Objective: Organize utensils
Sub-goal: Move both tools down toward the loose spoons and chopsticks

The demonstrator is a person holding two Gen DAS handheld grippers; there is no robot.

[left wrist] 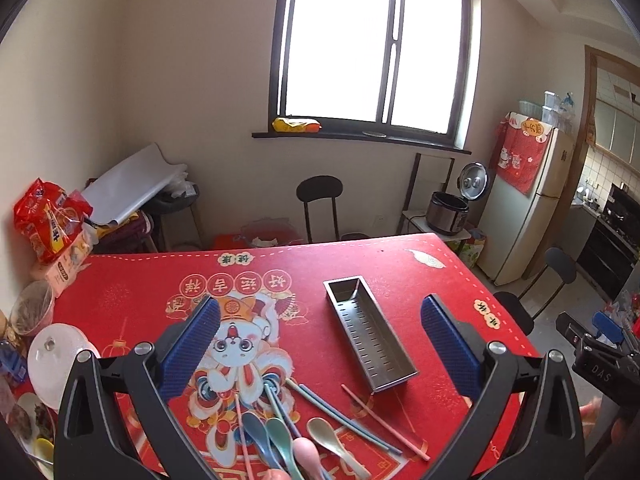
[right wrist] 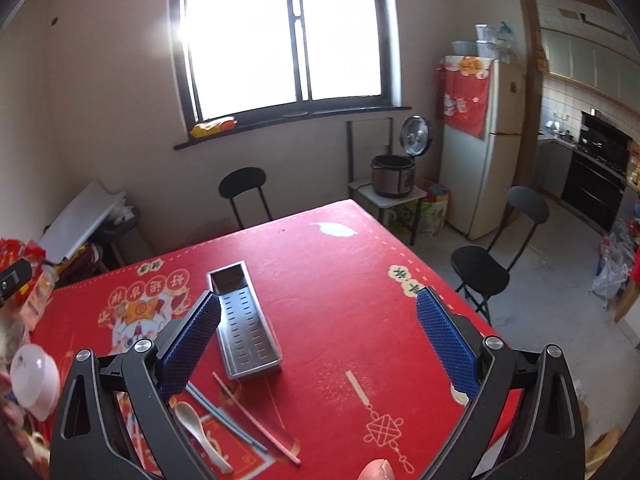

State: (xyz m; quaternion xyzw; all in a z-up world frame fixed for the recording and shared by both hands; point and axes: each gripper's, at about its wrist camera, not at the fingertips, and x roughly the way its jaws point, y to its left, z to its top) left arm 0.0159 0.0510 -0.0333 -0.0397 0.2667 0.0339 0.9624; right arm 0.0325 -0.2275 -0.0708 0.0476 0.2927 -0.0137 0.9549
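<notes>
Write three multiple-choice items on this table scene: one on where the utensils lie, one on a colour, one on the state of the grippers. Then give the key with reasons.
1. Where do the spoons and chopsticks lie?
A. inside the metal tray
B. on the red mat, at the tray's near end
C. on the windowsill

2. What colour is the spoon lying nearest the tray in the right wrist view?
A. white
B. black
C. orange

3. How do the two grippers stand?
A. both open, holding nothing
B. both shut on chopsticks
C. left shut on a spoon, right open

Key: 1 B, the utensils lie loose on the mat and the perforated tray holds nothing. 2 A, its bowl and handle are pale white. 3 A, the left gripper and the right gripper each show blue pads spread wide apart with nothing between them.
</notes>
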